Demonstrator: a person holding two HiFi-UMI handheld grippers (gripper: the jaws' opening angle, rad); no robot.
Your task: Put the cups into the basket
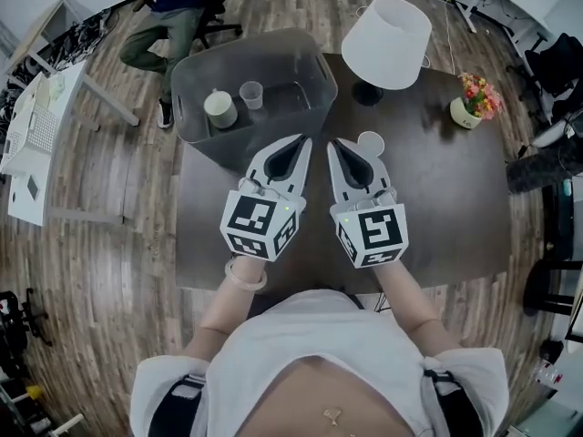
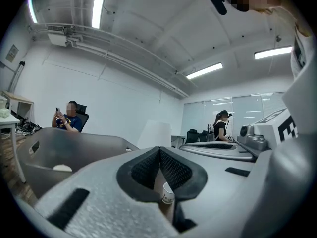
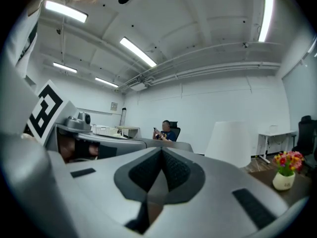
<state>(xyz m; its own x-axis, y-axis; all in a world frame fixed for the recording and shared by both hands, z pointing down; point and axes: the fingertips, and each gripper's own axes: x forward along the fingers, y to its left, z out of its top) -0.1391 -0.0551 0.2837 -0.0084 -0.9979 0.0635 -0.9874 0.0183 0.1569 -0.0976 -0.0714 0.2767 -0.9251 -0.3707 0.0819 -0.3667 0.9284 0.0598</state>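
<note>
Both grippers are level over the table (image 1: 437, 198), side by side, tips pointing far.

The left gripper (image 1: 303, 140) (image 2: 159, 149) has its jaws together at the tips and clamps nothing. A small cup (image 2: 167, 193) shows through the gap below its tips; I can't tell exactly where it stands.

The right gripper (image 1: 333, 144) (image 3: 161, 150) has its jaws together and is empty.

The basket (image 1: 273, 48) (image 2: 74, 148) sits at the far left of the table, just beyond the left gripper. It holds a pale cup (image 1: 219, 109) on the left and a clear cup (image 1: 251, 95) to its right, the two apart. A white cup (image 1: 371, 141) stands on the table just right of the right gripper's tip, outside the basket.

A lamp (image 1: 386, 42) is far right of the basket, with a flower pot (image 1: 474, 103) further right. A seated person (image 1: 173, 16) is beyond the basket.
</note>
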